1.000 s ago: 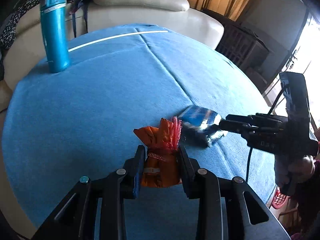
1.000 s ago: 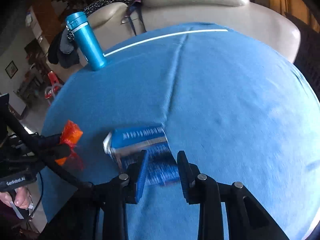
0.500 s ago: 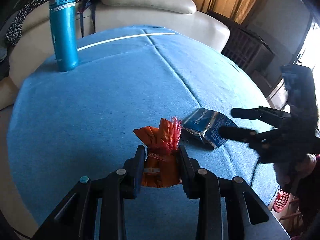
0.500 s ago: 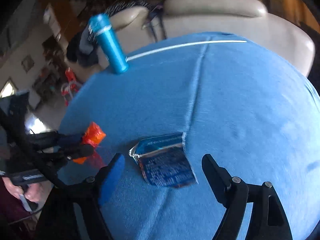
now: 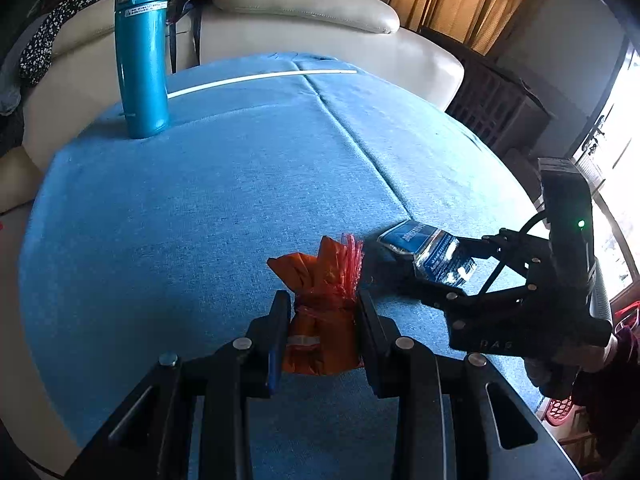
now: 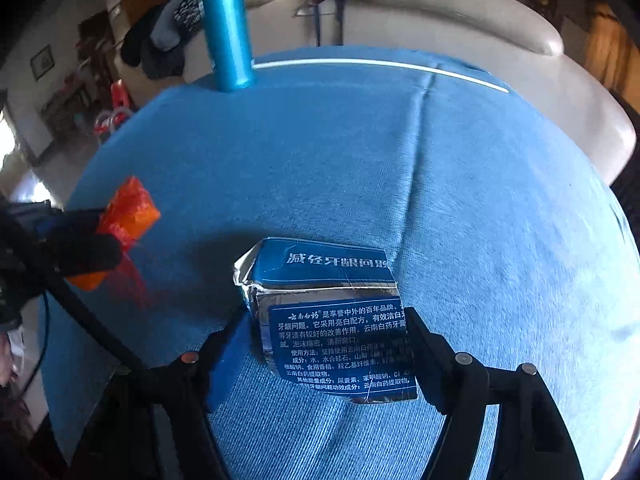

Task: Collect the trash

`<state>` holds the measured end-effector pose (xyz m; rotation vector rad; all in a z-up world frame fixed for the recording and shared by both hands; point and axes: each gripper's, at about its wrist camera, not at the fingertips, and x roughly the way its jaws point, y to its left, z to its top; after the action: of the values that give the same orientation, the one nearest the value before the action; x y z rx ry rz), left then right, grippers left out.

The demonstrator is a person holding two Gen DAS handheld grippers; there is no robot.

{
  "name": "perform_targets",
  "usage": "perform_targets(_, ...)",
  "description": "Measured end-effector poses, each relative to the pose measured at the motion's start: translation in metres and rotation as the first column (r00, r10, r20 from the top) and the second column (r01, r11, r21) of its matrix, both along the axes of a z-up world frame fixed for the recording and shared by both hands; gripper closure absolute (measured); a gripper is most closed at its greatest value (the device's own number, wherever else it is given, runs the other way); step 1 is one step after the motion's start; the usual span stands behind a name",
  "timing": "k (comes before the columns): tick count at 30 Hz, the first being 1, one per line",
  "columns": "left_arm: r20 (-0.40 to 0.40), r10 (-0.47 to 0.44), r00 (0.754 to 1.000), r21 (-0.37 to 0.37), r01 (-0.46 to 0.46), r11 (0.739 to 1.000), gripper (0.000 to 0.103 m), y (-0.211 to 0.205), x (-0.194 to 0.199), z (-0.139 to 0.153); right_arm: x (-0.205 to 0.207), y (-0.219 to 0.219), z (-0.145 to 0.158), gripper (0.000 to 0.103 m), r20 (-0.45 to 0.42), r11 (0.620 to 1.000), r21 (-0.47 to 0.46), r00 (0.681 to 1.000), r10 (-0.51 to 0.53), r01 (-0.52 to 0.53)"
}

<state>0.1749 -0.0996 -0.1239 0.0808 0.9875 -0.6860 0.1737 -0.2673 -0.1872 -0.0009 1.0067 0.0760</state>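
Observation:
A crumpled orange wrapper (image 5: pixel 320 276) stands just above the blue tablecloth (image 5: pixel 200 200), and my left gripper (image 5: pixel 322 300) is shut on its lower half. To its right lies a flattened blue and silver toothpaste box (image 5: pixel 428 240) with white print. In the right wrist view that box (image 6: pixel 332 344) lies flat between the fingers of my right gripper (image 6: pixel 326 320). Its jaws are closing, with a sliver of gap still at the left pad. The orange wrapper (image 6: pixel 128 212) shows at the left edge there, in the left gripper's black fingers (image 6: pixel 88 256).
A tall teal flask (image 5: pixel 142 60) stands upright at the table's far left edge. Behind the table is a cream sofa (image 5: pixel 304 4) with clothes on it. A red basket (image 5: pixel 560 416) sits on the floor below the table's right side.
My right gripper let go of the box, opened wide and came back down around it; the box now lies flat, turned. The left gripper kept hold of the orange wrapper.

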Motion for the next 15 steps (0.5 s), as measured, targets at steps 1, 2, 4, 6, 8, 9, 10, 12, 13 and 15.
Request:
perform_targets(1, 0.002, -0.001, 1.0, -0.001, 0.001, 1.0, 0.069, 0.0, -0.001, 0.001, -0.002, -0.003, 0.001, 0.028, 0.008, 1.0, 0.013, 1.0, -0.012, 0.012)
perform_targets(2, 0.004, -0.003, 1.0, -0.002, 0.003, 1.0, 0.069, -0.001, -0.002, 0.002, -0.004, -0.005, 0.003, 0.028, 0.016, 0.999, 0.023, 1.0, -0.025, 0.025)
perform_targets(4, 0.003, -0.007, 1.0, -0.002, 0.007, 1.0, 0.069, -0.003, -0.003, 0.003, -0.011, -0.012, 0.008, 0.028, 0.037, 0.997, 0.052, 0.998, -0.053, 0.051)
perform_targets(6, 0.013, -0.018, 1.0, -0.002, 0.018, 1.0, 0.069, -0.007, -0.006, 0.006, -0.02, -0.021, 0.013, 0.028, 0.058, 0.993, 0.092, 0.995, -0.079, 0.074)
perform_targets(8, 0.017, -0.037, 0.999, 0.0, 0.037, 0.999, 0.069, -0.014, -0.01, 0.008, -0.035, -0.025, 0.019, 0.028, 0.074, 0.99, 0.109, 0.993, -0.095, 0.087)
perform_targets(9, 0.017, -0.048, 0.999, 0.002, 0.048, 0.999, 0.069, -0.019, -0.014, 0.009, -0.043, -0.024, 0.021, 0.028, 0.084, 0.989, 0.118, 0.991, -0.101, 0.091)
perform_targets(10, 0.02, -0.06, 0.998, 0.004, 0.06, 0.998, 0.069, -0.023, -0.018, 0.009, -0.051, -0.027, 0.024, 0.028, 0.09, 0.987, 0.127, 0.99, -0.109, 0.098)
perform_targets(12, 0.023, -0.082, 0.996, 0.008, 0.082, 0.997, 0.069, -0.032, -0.025, 0.011, -0.066, -0.035, 0.028, 0.028, 0.099, 0.981, 0.154, 0.986, -0.133, 0.117)
perform_targets(13, 0.022, -0.096, 0.995, 0.01, 0.096, 0.995, 0.069, -0.037, -0.029, 0.011, -0.073, -0.039, 0.029, 0.028, 0.106, 0.978, 0.165, 0.984, -0.146, 0.127)
perform_targets(15, 0.026, -0.127, 0.992, 0.013, 0.126, 0.992, 0.069, -0.048, -0.038, 0.013, -0.091, -0.047, 0.034, 0.028, 0.12, 0.972, 0.177, 0.977, -0.177, 0.154)
